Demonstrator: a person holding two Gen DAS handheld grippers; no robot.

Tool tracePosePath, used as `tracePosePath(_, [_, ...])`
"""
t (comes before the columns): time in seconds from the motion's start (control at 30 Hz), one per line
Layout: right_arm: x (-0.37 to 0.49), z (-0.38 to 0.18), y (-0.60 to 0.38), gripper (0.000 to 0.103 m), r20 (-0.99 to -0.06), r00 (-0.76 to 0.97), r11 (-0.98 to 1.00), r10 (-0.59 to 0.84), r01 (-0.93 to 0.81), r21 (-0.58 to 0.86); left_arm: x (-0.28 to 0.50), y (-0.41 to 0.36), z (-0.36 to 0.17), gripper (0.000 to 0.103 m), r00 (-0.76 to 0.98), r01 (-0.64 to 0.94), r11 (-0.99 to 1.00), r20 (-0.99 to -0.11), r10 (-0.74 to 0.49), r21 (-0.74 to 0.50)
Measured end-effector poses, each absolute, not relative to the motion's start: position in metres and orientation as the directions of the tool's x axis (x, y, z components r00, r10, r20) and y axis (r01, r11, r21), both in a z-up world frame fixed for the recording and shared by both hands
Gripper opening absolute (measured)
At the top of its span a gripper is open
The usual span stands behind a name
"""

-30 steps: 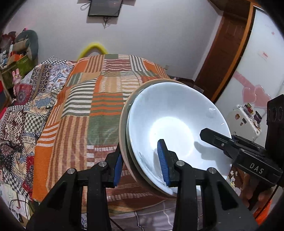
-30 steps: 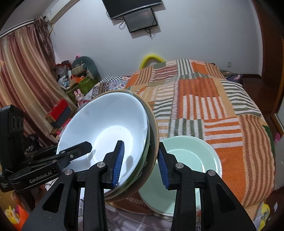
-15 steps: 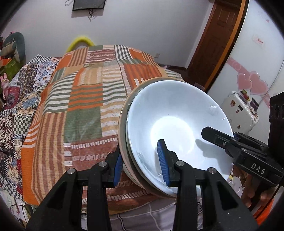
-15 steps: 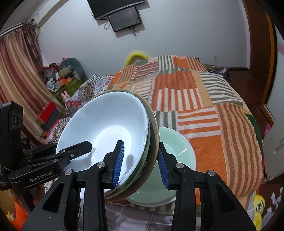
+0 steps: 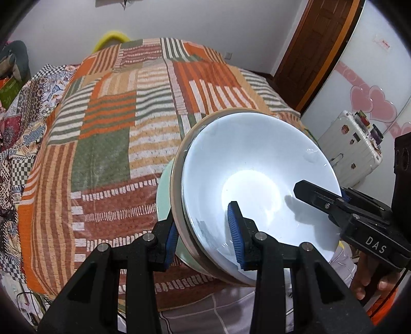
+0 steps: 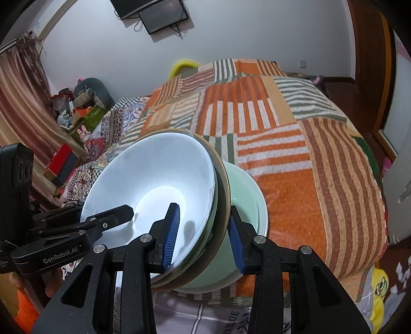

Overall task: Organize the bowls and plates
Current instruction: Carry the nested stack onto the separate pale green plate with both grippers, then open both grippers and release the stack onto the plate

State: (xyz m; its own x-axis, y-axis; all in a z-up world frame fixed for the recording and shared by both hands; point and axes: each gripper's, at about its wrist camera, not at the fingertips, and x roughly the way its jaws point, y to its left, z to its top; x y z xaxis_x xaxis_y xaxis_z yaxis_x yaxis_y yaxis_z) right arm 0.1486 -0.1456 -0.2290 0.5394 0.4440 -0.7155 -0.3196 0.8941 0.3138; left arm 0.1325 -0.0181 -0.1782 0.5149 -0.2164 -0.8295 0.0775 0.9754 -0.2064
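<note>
Stack of nested dishes: white bowl (image 5: 257,185) on top, tan-rimmed plate (image 5: 177,195) beneath, a thin greenish rim sandwiched between them. The stack is held tilted, just above the pale green bowl (image 6: 246,205), which rests on the bed (image 5: 102,133) near its front edge.

Left tongs (image 5: 203,231) are clamped on the stack's near-left rim: one blue pad inside the white bowl, the other behind the plate's underside. Right tongs (image 6: 203,228) are clamped on the opposite rim the same way, one pad inside, one outside against the tan plate. Each set of tongs is visible in the other's view, reaching over the rim.

The bed is covered by a striped orange, green and cream patchwork quilt (image 6: 282,133). A white suitcase (image 5: 352,149) stands beside the bed's right edge. A wall-mounted screen (image 6: 154,12) is seen beyond the bed's far end.
</note>
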Motion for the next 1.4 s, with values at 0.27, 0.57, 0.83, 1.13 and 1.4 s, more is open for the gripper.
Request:
tracePosePath(0.27, [0.155, -0.245, -0.15, 0.034, -0.74, 0.511, 0.898, 0.437, -0.299, 0.324, 0.144, -0.021, -0.199, 0.037, 0.469, 0.071, 0.975, -0.856, -0.219, -0.21])
tracePosePath(0.57, [0.158, -0.25, -0.151, 0.034, -0.744, 0.5, 0.895, 0.444, -0.285, 0.343, 0.149, -0.018, -0.205, 0.037, 0.46, 0.056, 0.969, -0.855, -0.239, -0.241])
tracePosePath(0.83, [0.162, -0.253, -0.15, 0.036, -0.744, 0.489, 0.889, 0.455, -0.294, 0.35, 0.15, -0.017, -0.209, 0.037, 0.457, 0.055, 0.965, -0.853, -0.254, -0.258])
tracePosePath(1.13, [0.157, -0.243, -0.152, 0.052, -0.739, 0.517, 0.899, 0.431, -0.311, 0.307, 0.128, -0.012, -0.181, 0.05, 0.567, 0.065, 0.987, -0.808, -0.159, -0.149])
tracePosePath(1.4, [0.134, -0.201, -0.159, 0.052, -0.671, 0.588, 0.89, 0.452, -0.351, 0.292, 0.1, -0.005, -0.124, 0.053, 0.693, 0.07, 0.984, -0.701, -0.168, -0.166])
